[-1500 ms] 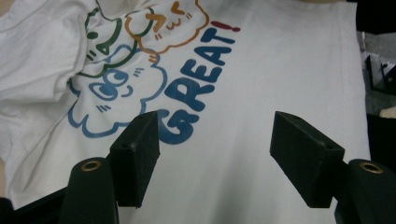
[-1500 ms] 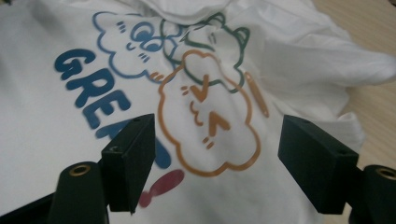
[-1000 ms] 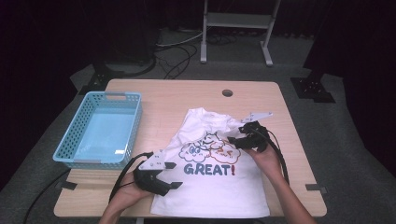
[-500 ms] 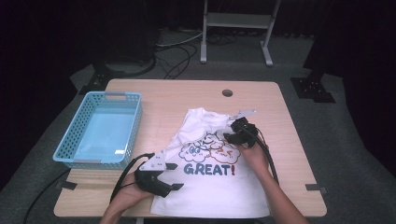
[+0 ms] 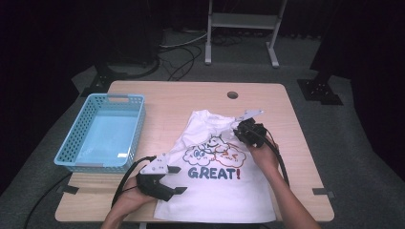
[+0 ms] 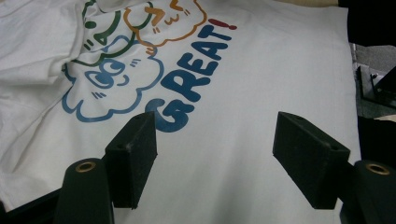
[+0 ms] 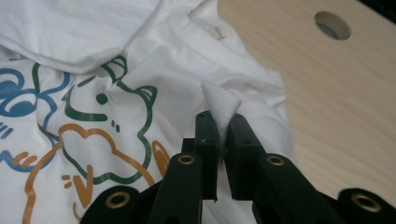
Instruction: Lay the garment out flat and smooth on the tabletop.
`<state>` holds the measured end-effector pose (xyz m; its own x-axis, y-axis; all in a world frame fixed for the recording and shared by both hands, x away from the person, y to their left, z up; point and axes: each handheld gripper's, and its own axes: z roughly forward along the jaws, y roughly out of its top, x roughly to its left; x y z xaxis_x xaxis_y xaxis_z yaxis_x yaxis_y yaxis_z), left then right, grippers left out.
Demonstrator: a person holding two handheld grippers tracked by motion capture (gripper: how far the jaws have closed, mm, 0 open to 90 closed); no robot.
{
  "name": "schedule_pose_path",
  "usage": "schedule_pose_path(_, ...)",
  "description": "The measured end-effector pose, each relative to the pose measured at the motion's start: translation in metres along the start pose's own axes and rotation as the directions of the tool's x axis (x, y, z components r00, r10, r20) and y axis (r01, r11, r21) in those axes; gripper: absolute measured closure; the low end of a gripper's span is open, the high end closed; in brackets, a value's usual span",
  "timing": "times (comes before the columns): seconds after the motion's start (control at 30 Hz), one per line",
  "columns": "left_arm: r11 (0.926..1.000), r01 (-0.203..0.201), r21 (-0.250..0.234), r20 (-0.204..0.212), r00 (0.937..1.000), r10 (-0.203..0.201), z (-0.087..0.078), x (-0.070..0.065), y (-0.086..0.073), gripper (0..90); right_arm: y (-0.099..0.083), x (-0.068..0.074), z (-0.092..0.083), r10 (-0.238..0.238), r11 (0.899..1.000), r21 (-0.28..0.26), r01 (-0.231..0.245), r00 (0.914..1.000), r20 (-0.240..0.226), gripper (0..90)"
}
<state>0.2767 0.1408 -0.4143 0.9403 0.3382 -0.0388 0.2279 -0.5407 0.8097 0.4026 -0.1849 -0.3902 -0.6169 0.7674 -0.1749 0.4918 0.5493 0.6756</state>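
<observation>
The right gripper (image 7: 218,135) has just been closing and now pinches a fold of the shirt (image 5: 217,186), which lies flat on the table (image 5: 181,100); lifting can begin; the left gripper (image 6: 215,154) hovers spread over the hem.

This looks like a lab or recording studio: 1 bare wooden table (image 5: 191,102) with a cable hole (image 5: 232,95) stands on grey carpet (image 5: 344,157), black curtains (image 5: 57,38) surround it, and cables (image 5: 176,57) trail past a metal stand (image 5: 241,21).
</observation>
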Motion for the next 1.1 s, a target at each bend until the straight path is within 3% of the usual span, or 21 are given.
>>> schedule_pose_path(0.17,1.0000,0.000,0.002,0.001,1.0000,0.000,0.001,0.000,-0.001,29.9,0.012,-0.013,-0.019,-0.016,1.000,-0.022,0.017,0.9994,0.030,84.6)
schedule_pose_path(0.47,0.9999,0.010,-0.006,-0.003,0.9999,-0.010,0.000,0.001,-0.002,29.8,0.021,-0.043,-0.029,0.003,1.000,-0.027,-0.001,0.9958,0.092,84.7)
schedule_pose_path(0.77,0.9998,0.017,-0.003,-0.005,0.9998,-0.017,0.000,0.003,-0.003,29.8,0.004,-0.072,-0.012,0.064,0.996,0.051,-0.072,0.9884,0.138,84.5)
schedule_pose_path(1.1,0.9997,0.023,-0.003,-0.008,0.9997,-0.023,-0.001,0.004,-0.005,29.8,-0.014,-0.087,0.010,0.098,0.982,0.143,-0.121,0.9824,0.159,84.5)
